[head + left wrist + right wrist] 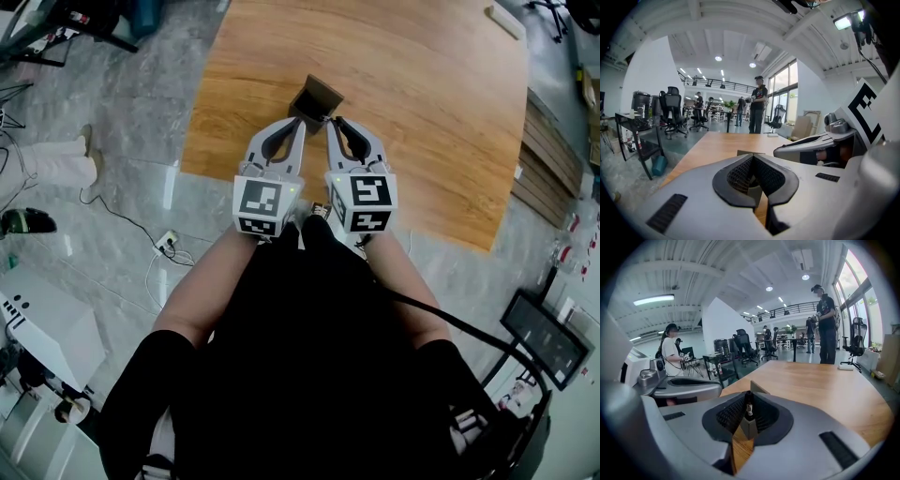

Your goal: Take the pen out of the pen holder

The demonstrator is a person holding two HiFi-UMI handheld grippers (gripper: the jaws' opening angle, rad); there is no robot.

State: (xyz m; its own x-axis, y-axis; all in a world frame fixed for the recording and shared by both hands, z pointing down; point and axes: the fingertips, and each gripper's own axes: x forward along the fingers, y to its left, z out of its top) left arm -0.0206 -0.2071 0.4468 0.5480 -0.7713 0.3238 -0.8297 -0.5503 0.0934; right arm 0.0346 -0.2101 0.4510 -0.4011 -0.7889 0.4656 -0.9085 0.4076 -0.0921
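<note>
Open table [422,122] beyond pen holder [317,97] — left gripper [300,123], right gripper [331,123] crowd it.

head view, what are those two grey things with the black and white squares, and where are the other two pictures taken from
They are hand-held grippers, one in each of a person's hands; the marker cubes belong to them. The head view looks down at a wooden table with a pen holder. The other two come from cameras riding on the left gripper and the right gripper. The left fingers are shut, empty. The right gripper view shows a dark pen standing in the holder, in line with the narrow gap between its fingers; whether it is gripped I cannot tell.
</note>
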